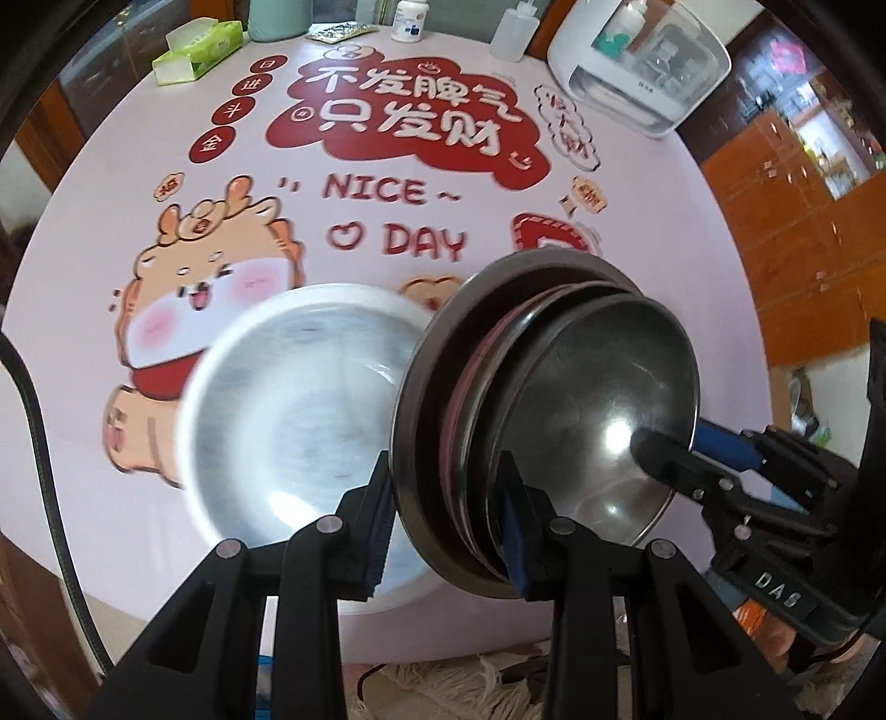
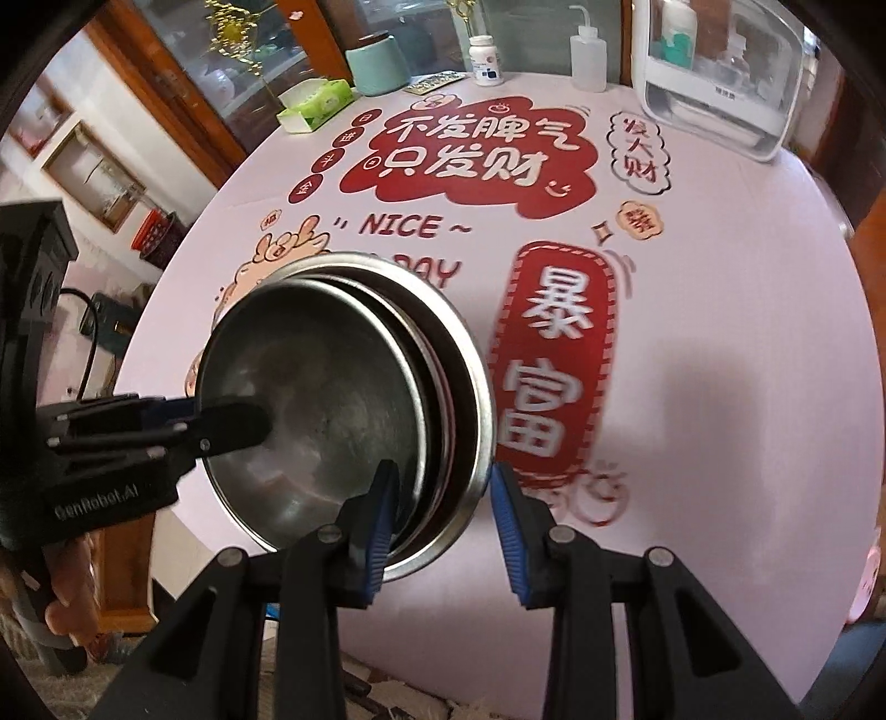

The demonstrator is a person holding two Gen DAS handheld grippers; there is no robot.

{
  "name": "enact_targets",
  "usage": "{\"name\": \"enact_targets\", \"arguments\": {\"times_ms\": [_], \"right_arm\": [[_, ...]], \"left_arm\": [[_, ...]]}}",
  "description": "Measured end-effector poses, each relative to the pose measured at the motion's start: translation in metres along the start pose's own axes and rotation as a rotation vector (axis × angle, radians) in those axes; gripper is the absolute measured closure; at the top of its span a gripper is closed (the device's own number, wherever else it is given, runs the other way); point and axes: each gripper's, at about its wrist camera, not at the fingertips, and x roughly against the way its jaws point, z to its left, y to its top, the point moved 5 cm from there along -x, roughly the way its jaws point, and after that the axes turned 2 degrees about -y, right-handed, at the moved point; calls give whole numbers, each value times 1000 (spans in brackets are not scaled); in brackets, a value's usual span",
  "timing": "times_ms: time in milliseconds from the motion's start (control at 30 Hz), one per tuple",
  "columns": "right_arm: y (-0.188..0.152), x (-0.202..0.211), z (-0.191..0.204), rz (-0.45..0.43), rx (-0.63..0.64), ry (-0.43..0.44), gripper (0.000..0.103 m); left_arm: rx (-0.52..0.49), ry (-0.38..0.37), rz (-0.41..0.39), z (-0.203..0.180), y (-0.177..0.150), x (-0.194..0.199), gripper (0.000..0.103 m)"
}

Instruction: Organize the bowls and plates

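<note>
A nested stack of steel bowls and plates (image 1: 554, 399) is held tilted on edge above the table; it also shows in the right wrist view (image 2: 343, 399). My left gripper (image 1: 443, 526) is shut on the stack's rim. My right gripper (image 2: 443, 526) also clamps the stack's rim, and it shows from the side in the left wrist view (image 1: 664, 459). The left gripper shows from the side in the right wrist view (image 2: 221, 426). A white bowl (image 1: 299, 421) sits on the table just left of the stack, blurred.
The round table (image 2: 720, 387) has a pink printed cover. At its far edge stand a green tissue box (image 1: 194, 50), a teal canister (image 2: 379, 63), a pill bottle (image 2: 486, 60), a squeeze bottle (image 2: 588, 55) and a white appliance (image 1: 642, 66). Wooden cabinets stand to the right.
</note>
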Motion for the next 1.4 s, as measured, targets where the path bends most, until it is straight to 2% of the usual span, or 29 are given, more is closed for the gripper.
{"name": "enact_targets", "arguments": {"times_ms": [200, 333, 400, 433, 467, 500, 633, 767, 900, 967, 1000, 1067, 1400], "right_arm": [[0, -28, 51, 29, -72, -3, 69], [-2, -46, 70, 54, -124, -7, 69], [-2, -52, 75, 66, -146, -21, 69], [-2, -53, 76, 64, -150, -21, 79], [-1, -53, 80, 60, -151, -7, 86], [1, -51, 83, 54, -144, -20, 88], [5, -50, 94, 41, -102, -72, 88], [6, -51, 95, 40, -95, -73, 88], [8, -54, 89, 59, -108, -72, 88], [8, -55, 87, 64, -107, -64, 88], [9, -55, 86, 65, -107, -64, 85], [9, -54, 85, 67, -105, -62, 82], [5, -51, 86, 69, -72, -45, 82]], "left_arm": [[-51, -2, 56, 55, -3, -2, 70], [-76, -11, 103, 87, -8, -11, 70], [-83, -20, 127, 96, -10, -17, 70], [-96, -28, 141, 99, -12, -20, 72], [-107, -34, 148, 99, -13, -22, 69], [-116, -34, 155, 100, -14, -24, 72], [-133, -50, 163, 99, -13, -28, 72], [-103, -52, 184, 107, -14, -36, 71], [-87, -29, 161, 113, -12, -33, 59], [-88, 6, 133, 114, -11, -29, 41], [-88, 25, 117, 115, -11, -25, 39], [-90, 44, 100, 115, -9, -22, 37], [-125, 132, 15, 109, -7, -9, 35]]}}
